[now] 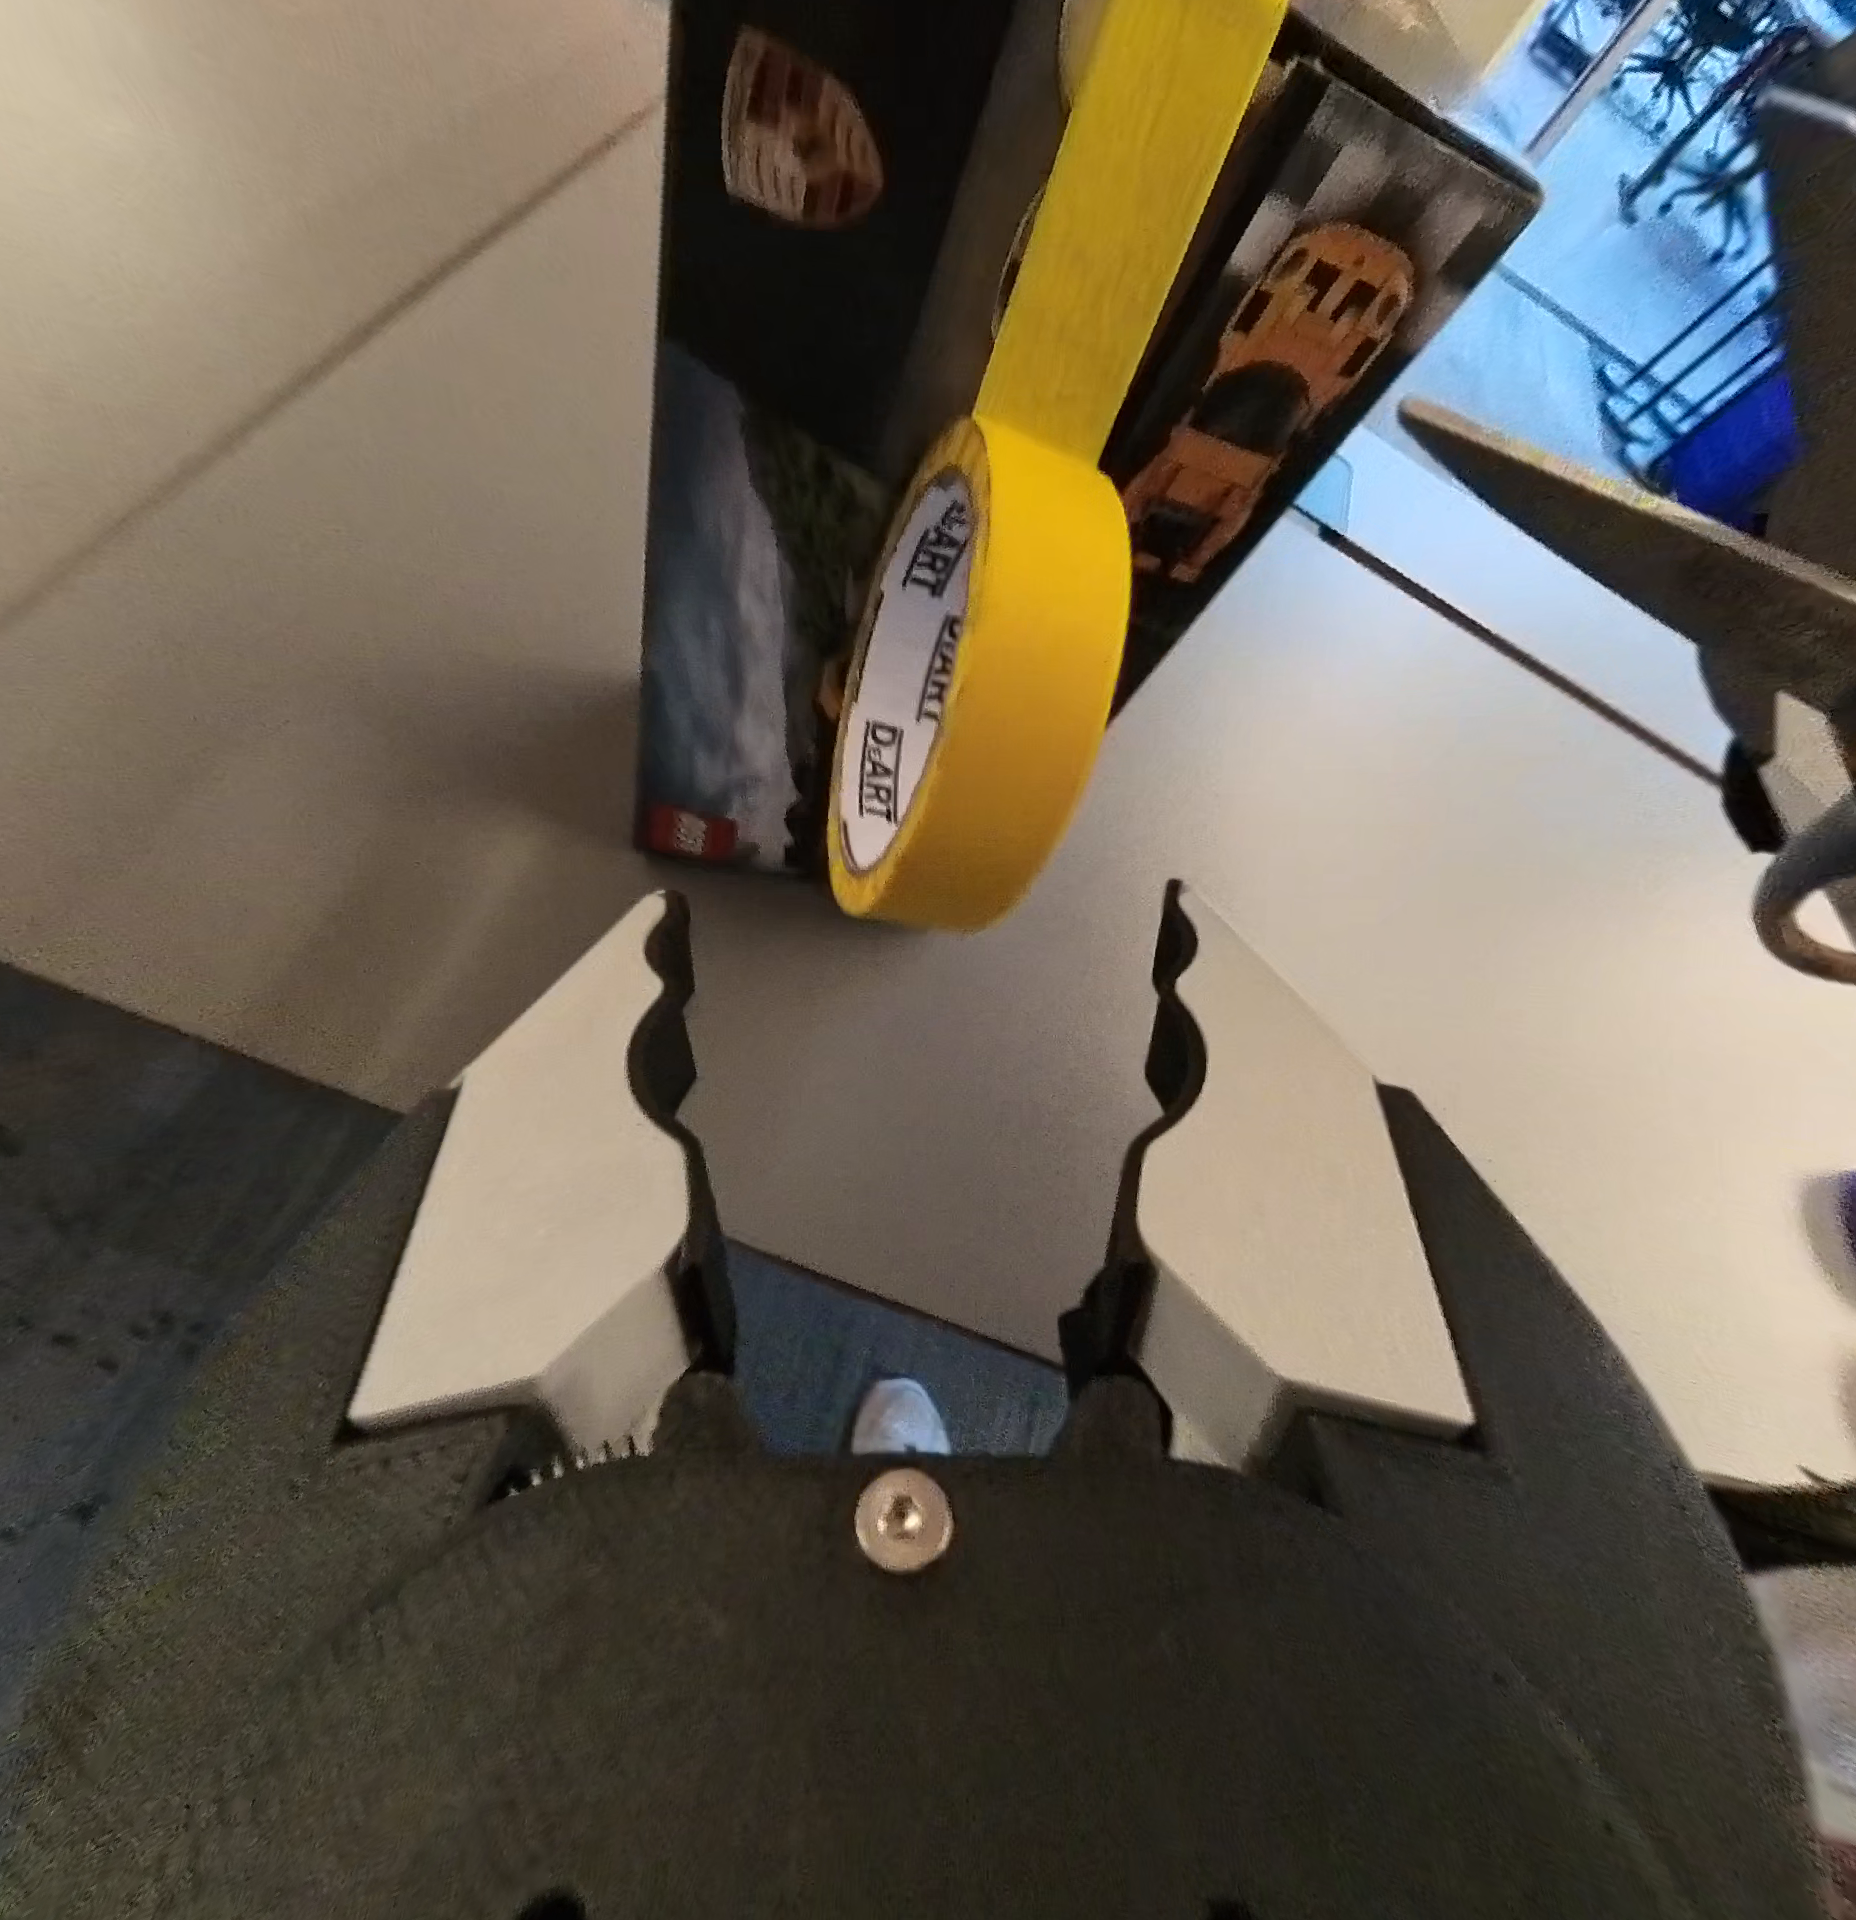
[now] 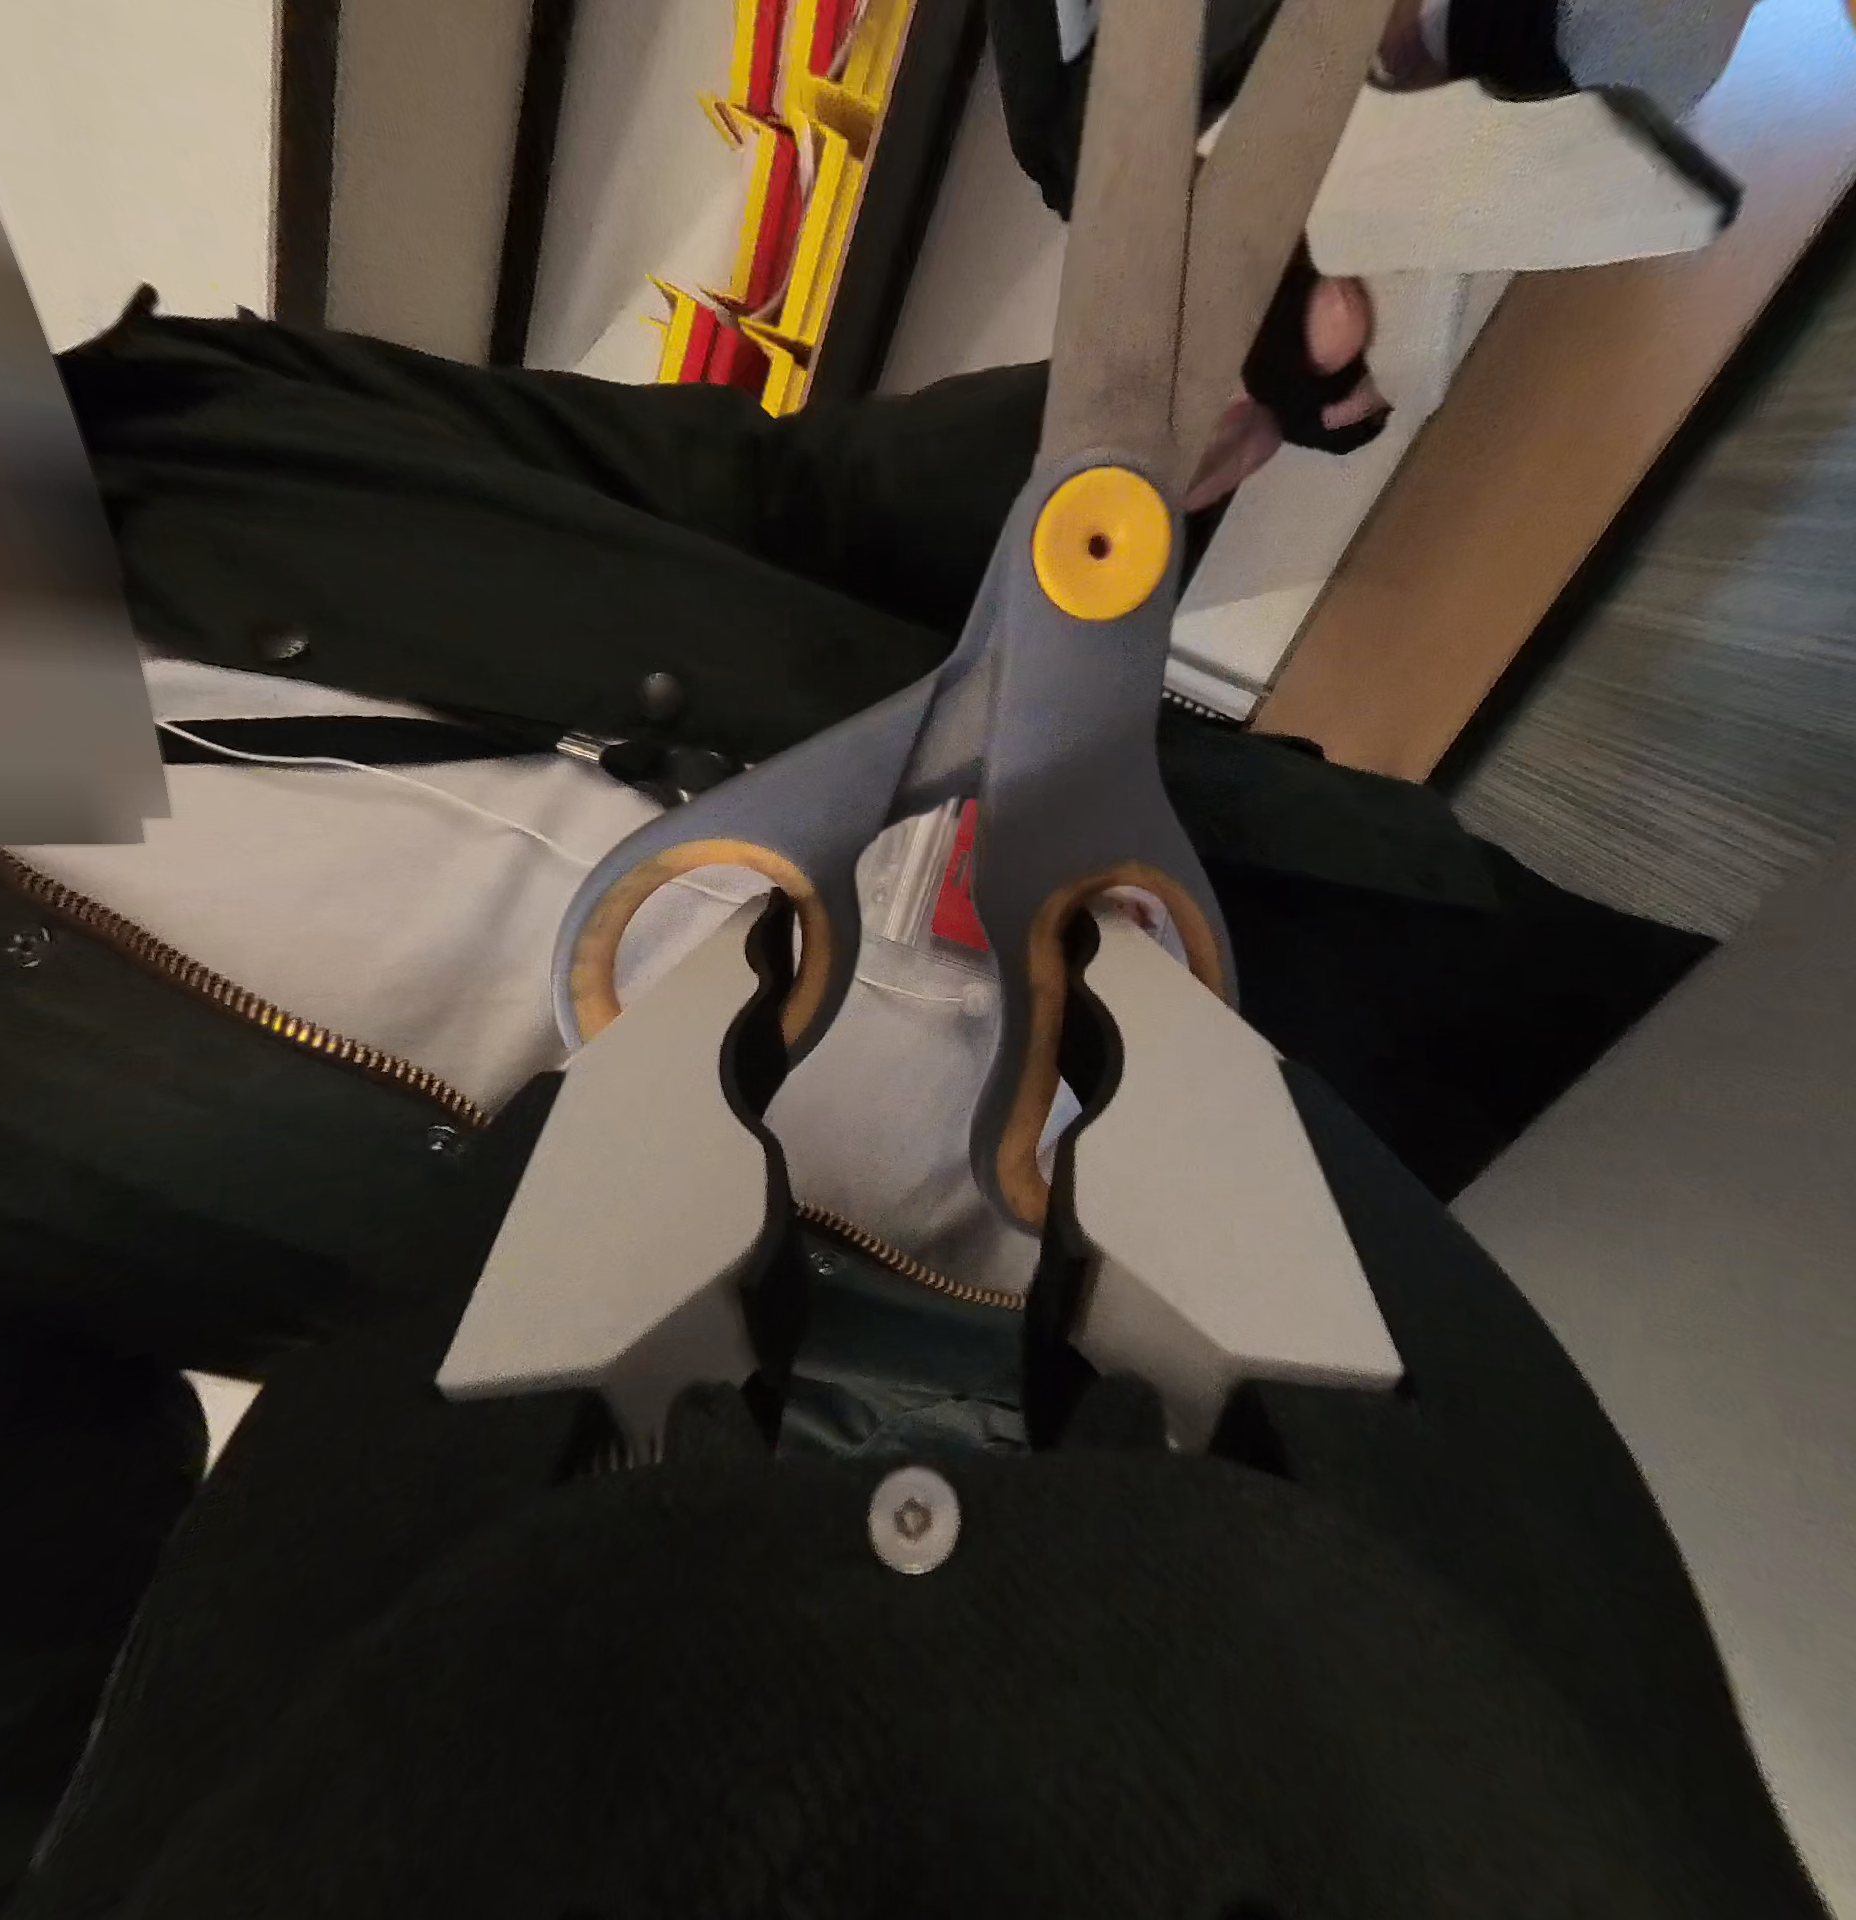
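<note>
A: What writing is to be seen?

B: Dark lettering is carried on the white core of the yellow tape roll [image 1: 981,675], and a crest and a small red logo are printed on the dark box [image 1: 789,343] behind it; the words are left unread. An orange car is pictured on the box's side.

A: How is the roll placed?

B: It hangs on edge just ahead of the left gripper [image 1: 919,914], with a yellow strip [image 1: 1132,208] drawn up from it past the box. The jaws stand wide apart, and nothing is held. A pale tabletop [image 1: 1319,883] lies below.

A: What is given by the other view alone?

B: The right gripper [image 2: 924,935] is seen with a finger passed through each handle loop of the grey scissors [image 2: 1059,748]. Its jaws are spread, and the blades are slightly parted. A yellow pivot disc is shown, and a person's dark jacket [image 2: 467,540] behind. From the left, only a blade and one loop are caught at the edge.
</note>
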